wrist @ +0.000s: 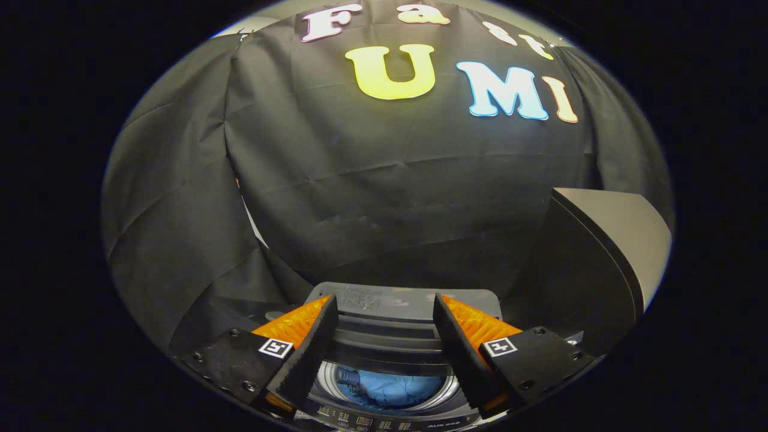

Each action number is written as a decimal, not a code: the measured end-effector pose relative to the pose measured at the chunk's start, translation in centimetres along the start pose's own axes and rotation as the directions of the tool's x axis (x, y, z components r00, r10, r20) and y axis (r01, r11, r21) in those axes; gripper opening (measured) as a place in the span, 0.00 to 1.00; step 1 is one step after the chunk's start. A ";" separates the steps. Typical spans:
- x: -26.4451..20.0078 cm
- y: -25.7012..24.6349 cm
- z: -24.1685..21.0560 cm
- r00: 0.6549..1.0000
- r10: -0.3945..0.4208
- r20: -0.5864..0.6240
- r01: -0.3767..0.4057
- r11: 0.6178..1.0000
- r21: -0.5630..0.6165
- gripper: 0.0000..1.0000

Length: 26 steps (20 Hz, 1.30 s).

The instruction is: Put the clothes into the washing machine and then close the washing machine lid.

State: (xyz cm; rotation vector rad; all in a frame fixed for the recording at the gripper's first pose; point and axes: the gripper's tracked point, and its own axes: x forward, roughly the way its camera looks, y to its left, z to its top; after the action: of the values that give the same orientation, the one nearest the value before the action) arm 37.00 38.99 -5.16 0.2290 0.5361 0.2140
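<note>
Clothes, a blue bundle, are lying inside the washing machine drum, and I am seeing them between my fingers. I am holding the gripper wide open, gripping nothing, hovering above the washing machine. Its lid is standing raised beside the opening.

Blue clothes lie inside the open washing machine.

Clothes inside washing machine drum — beneath the parted gripper fingers.
</note>
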 end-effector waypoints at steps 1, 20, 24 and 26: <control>-0.4 0.1 -1.2 1.000 0.001 -0.003 -0.001 1.000 0.006 0.99; -26.2 -15.9 -7.8 0.957 0.105 0.269 -0.091 0.994 -0.063 0.98; -33.1 -22.9 -10.3 0.937 0.088 0.338 -0.061 0.994 -0.090 0.98; -36.2 -25.3 -11.5 0.923 0.086 0.376 -0.048 0.993 -0.111 0.98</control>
State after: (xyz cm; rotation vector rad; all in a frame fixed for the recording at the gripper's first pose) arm 4.16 7.31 -4.31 0.1850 0.1305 0.2553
